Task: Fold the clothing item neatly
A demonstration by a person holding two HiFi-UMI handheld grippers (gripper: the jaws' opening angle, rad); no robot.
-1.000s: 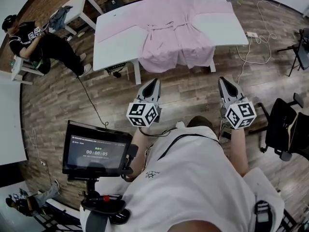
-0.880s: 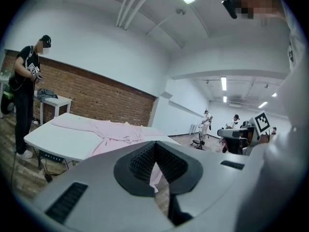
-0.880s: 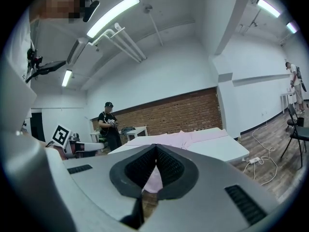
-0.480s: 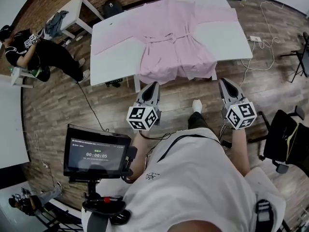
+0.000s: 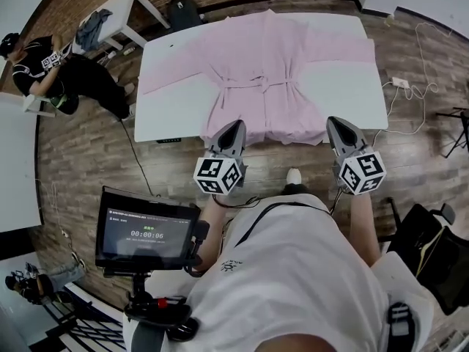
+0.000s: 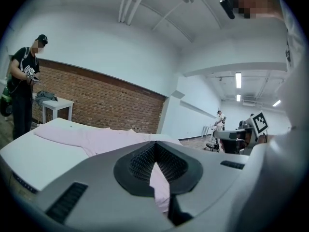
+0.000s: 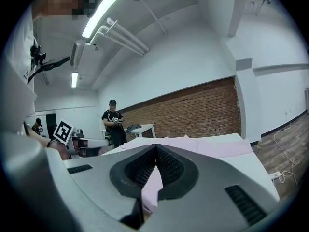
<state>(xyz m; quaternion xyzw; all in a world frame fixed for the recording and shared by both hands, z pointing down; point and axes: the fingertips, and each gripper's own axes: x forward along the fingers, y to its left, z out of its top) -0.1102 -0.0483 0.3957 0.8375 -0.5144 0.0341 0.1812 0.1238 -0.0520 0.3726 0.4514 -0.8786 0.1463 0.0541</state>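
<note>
A pink robe [image 5: 256,72] lies spread flat on the white table [image 5: 170,103], sleeves out to both sides, belt tied at the waist, hem hanging over the near edge. Both grippers are held in front of the person, pointing at the table. The left gripper [image 5: 236,126] is shut and empty, its tip over the hem's left part. Just as shut and empty, the right gripper [image 5: 331,122] has its tip at the hem's right corner. In the left gripper view the robe [image 6: 96,138] shows beyond the closed left gripper [image 6: 155,146]. The right gripper view shows the robe [image 7: 193,145] past the closed right gripper [image 7: 156,150].
A person in black [image 5: 62,72] sits at the left by a small white table [image 5: 117,9] with clothes on it. A monitor on a stand [image 5: 146,229] is near left. Cables [image 5: 410,86] and a power strip lie on the floor at right; a black chair [image 5: 432,240] stands near right.
The person has walked up to the table. The table and robe have come nearer, and both gripper tips now reach its front edge. Both grippers stay shut.
</note>
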